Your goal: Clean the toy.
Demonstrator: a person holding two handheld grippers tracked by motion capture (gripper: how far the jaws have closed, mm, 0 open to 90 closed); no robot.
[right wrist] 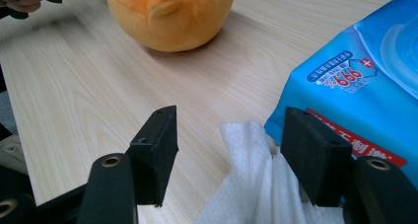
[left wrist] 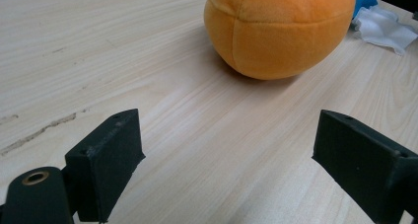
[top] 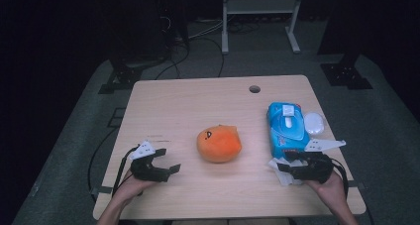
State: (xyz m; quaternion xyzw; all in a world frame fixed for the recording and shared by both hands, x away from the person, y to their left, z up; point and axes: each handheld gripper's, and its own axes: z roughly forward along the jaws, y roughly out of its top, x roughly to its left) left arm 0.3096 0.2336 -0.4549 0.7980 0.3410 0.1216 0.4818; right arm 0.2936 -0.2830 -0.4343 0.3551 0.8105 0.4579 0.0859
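A round orange plush toy (top: 219, 143) with a small face sits mid-table. My left gripper (top: 171, 159) lies on the table to its left, pointing at it. In the left gripper view the jaws stand wide apart with bare wood between them (left wrist: 226, 155), and the plush (left wrist: 276, 26) is a short way ahead. My right gripper (top: 283, 166) rests at the near end of a blue wet-wipe pack (top: 285, 128). Its jaws are open (right wrist: 229, 130). A crumpled white wipe (right wrist: 256, 184) lies between them against the right jaw, clear of the left one.
A white oval lid-like object (top: 314, 123) lies right of the pack, near the table's right edge. A cable hole (top: 254, 89) is at the back of the table (top: 163, 101). A dark floor with cables and a stand lies beyond.
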